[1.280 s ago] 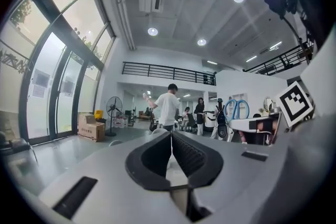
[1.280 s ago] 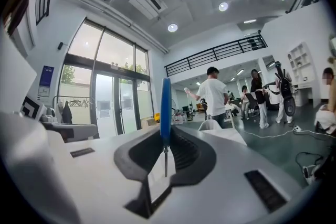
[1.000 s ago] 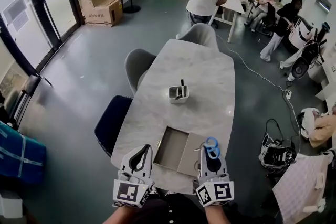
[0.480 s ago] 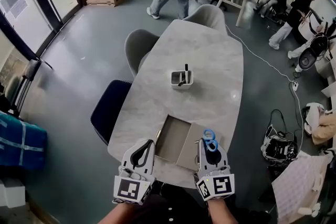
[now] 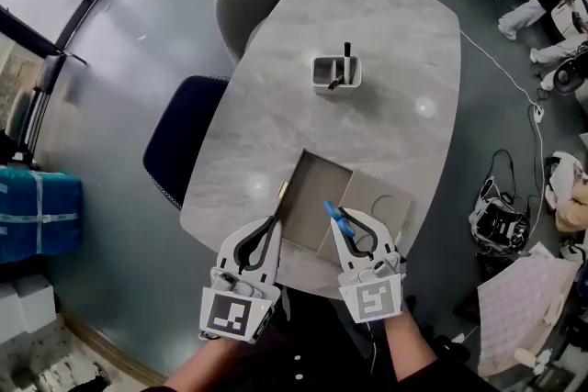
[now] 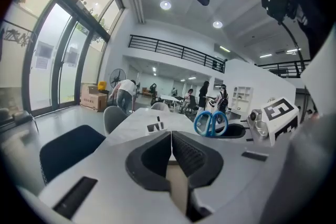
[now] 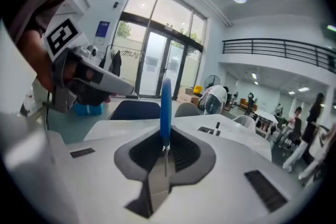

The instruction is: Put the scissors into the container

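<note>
My right gripper point(image 5: 356, 225) is shut on a pair of blue-handled scissors point(image 5: 336, 218), held by the blades with the handles pointing forward over the near end of the table. In the right gripper view the scissors point(image 7: 165, 105) stand edge-on between the jaws point(image 7: 167, 136). My left gripper point(image 5: 273, 221) is shut and empty beside it, above the near table edge. From the left gripper view point(image 6: 171, 135) the blue handles point(image 6: 210, 123) show to the right. A white container point(image 5: 336, 73) with dark pens stands mid-table, well beyond both grippers.
An open shallow grey box point(image 5: 315, 211) with its lid point(image 5: 378, 200) beside it lies on the marble table point(image 5: 386, 23) just ahead of the grippers. A dark chair point(image 5: 179, 142) and grey chairs point(image 5: 241, 5) stand at the table's left and far end. Bags and cables point(image 5: 501, 220) lie on the floor at right.
Both grippers have come forward over the near table edge as the head view tipped down. The scissors have turned from flat to edge-on. The standing person has walked away.
</note>
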The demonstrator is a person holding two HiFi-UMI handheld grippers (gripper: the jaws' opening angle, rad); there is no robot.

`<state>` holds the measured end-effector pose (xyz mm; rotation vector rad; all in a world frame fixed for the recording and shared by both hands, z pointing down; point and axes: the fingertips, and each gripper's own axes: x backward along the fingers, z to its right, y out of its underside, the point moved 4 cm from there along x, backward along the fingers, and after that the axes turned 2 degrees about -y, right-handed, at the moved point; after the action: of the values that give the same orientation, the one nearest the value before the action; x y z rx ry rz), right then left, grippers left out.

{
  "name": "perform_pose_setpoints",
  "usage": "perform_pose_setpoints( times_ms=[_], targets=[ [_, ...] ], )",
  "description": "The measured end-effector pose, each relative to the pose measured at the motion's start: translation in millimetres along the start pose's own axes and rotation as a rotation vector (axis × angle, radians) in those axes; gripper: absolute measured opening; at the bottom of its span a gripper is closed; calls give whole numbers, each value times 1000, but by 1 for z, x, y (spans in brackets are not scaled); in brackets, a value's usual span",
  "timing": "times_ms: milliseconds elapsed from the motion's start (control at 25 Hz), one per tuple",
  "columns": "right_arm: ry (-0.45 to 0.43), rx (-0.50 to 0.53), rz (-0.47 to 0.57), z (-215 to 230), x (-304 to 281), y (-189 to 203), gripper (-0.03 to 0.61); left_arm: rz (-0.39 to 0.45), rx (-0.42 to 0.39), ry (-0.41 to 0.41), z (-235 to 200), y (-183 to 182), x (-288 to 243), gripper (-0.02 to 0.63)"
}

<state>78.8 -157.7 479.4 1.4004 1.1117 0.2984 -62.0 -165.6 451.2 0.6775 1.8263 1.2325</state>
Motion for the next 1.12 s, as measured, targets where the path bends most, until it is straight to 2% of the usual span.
perform_pose_setpoints(
  times_ms=[160,280,600,720,920,1120],
  targets=[
    [-83,227,-73,-11,-25,25,34,-64,17,-20,-6,27,-9,15],
    [-134,412,-95,-24,-43,42,34,-65,20,-43,-16,44,-12,16],
    [-264,866,-184,-57,-84,93,35,-141,62,-66,-34,86,-24,16],
    [-329,943,-226,-66,-95,113,35,-166,76,-52,-34,100,-30,17],
    [-429,1056,-279,-77,-113,133,35,-188,98,-76,-40,117,-35,17],
    [-510,1052,-321,-84,-123,142,35,-202,105,-85,-43,125,-36,17]
  ],
)
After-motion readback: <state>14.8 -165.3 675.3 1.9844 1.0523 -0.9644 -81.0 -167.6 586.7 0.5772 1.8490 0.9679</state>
